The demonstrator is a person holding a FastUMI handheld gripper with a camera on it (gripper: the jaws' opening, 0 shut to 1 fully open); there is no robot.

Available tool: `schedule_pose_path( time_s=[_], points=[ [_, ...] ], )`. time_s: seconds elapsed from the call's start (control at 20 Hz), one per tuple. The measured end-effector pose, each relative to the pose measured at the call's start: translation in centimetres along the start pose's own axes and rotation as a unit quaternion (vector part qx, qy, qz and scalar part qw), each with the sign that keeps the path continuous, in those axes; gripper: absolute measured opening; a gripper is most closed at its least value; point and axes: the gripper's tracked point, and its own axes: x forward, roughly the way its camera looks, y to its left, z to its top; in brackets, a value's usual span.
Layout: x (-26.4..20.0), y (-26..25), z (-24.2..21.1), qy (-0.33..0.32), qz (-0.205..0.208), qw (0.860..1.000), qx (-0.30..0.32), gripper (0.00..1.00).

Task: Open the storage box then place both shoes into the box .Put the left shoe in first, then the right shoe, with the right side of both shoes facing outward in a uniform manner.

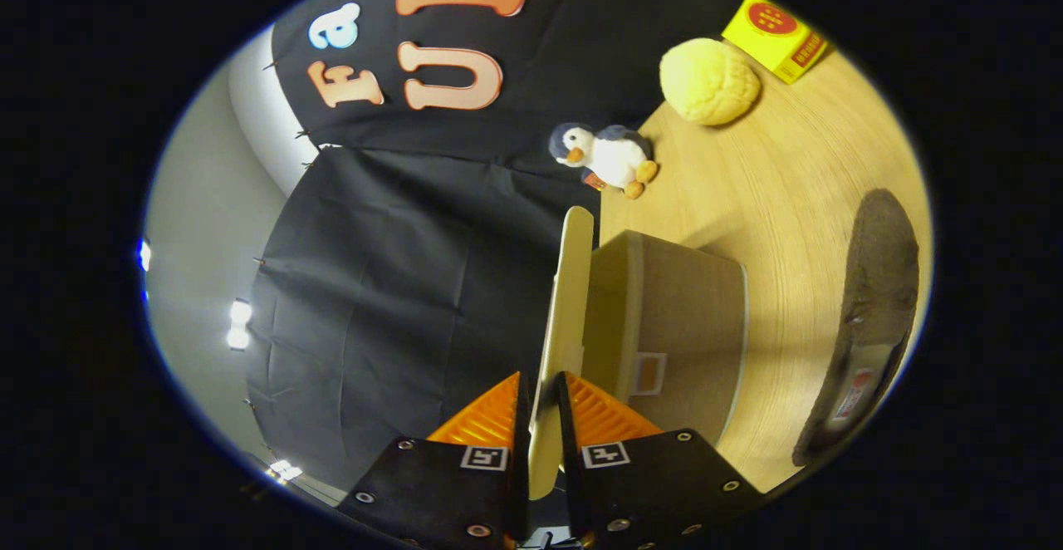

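Tongs (pixel 544 384) clamping lid (pixel 567 301) (edge-on)

Gripper (pixel 541 388) clamped on cream lid (pixel 567 301) of storage box (pixel 673 326), orange fingers (pixel 486 417) pressing both faces. Beyond on wooden table (pixel 797 193): toy penguin (pixel 606 155), yellow round plush (pixel 708 81), yellow carton (pixel 776 35). Brown shoe (pixel 872 317) beside box.

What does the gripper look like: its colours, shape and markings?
The gripper has two orange, ribbed, wedge-shaped fingers that narrow toward the tips. Each sits on a black plate with silver screws and a small square black-and-white marker near the finger's base.
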Motion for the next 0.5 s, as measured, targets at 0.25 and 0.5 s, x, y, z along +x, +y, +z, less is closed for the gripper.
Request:
schedule_pose_path(
  time_s=[0.25, 0.5],
  points=[
    [1.3, -2.4, -0.8, 0.016, -0.08, 0.996, -0.034, 0.14],
    [1.6, -4.6, -1.8, 0.026, -0.124, 0.992, -0.023, 0.15]
  ],
)
